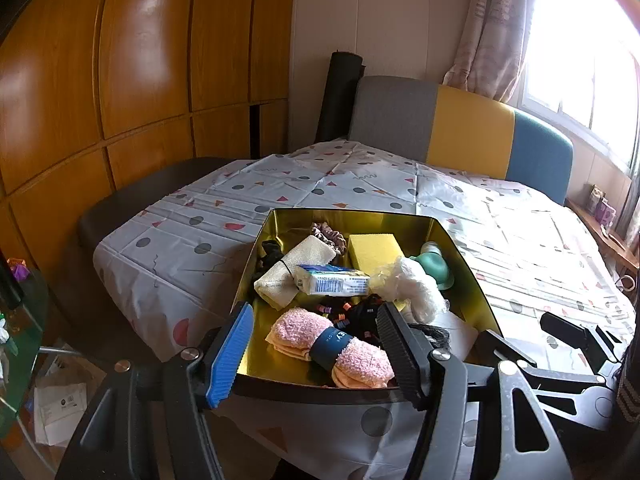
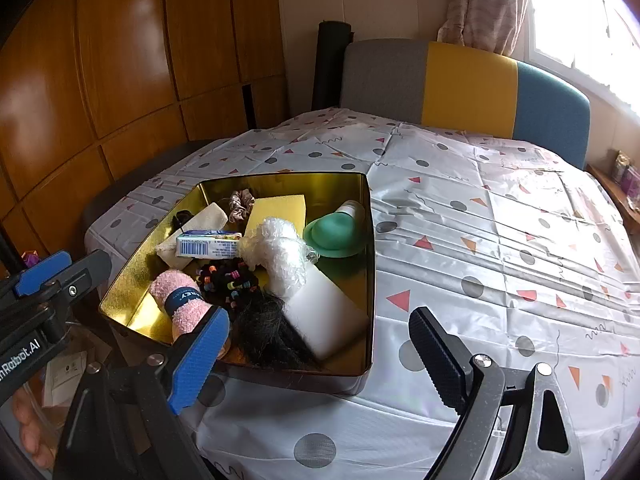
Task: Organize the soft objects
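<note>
One pink sock roll [image 1: 332, 350] in the tin [image 1: 464, 256]: both jaws open, empty; close your left gripper [image 1: 316, 354] squarely across its band.

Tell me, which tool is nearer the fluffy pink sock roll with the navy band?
Left. The left tool frames the sock roll; the right tool hovers beyond it, over the gold tin's front corner.

Soft items, all in your gold tin [image 2: 370, 280] at the table's near-left corner.
You have: pink sock roll [image 2: 180, 300] with navy band, near edge; black hair bundle [image 2: 268, 332]; white sponge block [image 2: 324, 316]; beaded ties [image 2: 230, 278]; crumpled plastic [image 2: 280, 252]; tissue pack [image 2: 208, 245]; yellow sponge [image 2: 276, 208]; scrunchie [image 2: 241, 201]; beige cloth [image 2: 202, 220].
</note>
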`<action>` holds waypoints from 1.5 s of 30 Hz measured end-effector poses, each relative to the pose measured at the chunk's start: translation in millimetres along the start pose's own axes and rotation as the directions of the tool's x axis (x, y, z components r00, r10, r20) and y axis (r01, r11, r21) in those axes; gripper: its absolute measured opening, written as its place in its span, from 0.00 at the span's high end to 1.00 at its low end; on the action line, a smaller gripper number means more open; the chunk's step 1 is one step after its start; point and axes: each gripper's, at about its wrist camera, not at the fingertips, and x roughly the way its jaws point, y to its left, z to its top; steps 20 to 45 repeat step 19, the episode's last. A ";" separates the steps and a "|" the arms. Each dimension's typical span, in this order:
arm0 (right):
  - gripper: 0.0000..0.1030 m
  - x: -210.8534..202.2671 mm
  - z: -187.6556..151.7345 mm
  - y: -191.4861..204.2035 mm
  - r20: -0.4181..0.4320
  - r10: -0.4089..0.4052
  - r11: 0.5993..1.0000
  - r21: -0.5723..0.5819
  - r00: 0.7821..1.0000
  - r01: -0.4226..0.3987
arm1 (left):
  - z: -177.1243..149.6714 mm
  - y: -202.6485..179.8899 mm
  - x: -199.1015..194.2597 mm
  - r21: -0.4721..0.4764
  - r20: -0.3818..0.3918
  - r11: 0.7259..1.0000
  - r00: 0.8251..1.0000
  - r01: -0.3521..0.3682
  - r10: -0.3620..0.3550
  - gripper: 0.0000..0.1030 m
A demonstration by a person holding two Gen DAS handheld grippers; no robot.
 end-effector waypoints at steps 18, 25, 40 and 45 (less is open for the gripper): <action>0.10 1.6 -1.1 -3.9 -0.001 0.002 1.000 0.011 1.000 -0.002 | 0.4 -2.3 0.6 0.024 0.011 1.000 1.000 0.007 -0.007 0.57; 0.10 1.3 -0.8 -5.6 -0.001 0.001 1.000 0.013 1.000 -0.001 | 0.6 -2.6 2.4 0.025 -0.003 0.999 1.000 0.022 -0.021 0.57; 0.10 1.3 -0.8 -5.6 -0.001 0.001 1.000 0.013 1.000 -0.001 | 0.6 -2.6 2.4 0.025 -0.003 0.999 1.000 0.022 -0.021 0.57; 0.10 1.3 -0.8 -5.6 -0.001 0.001 1.000 0.013 1.000 -0.001 | 0.6 -2.6 2.4 0.025 -0.003 0.999 1.000 0.022 -0.021 0.57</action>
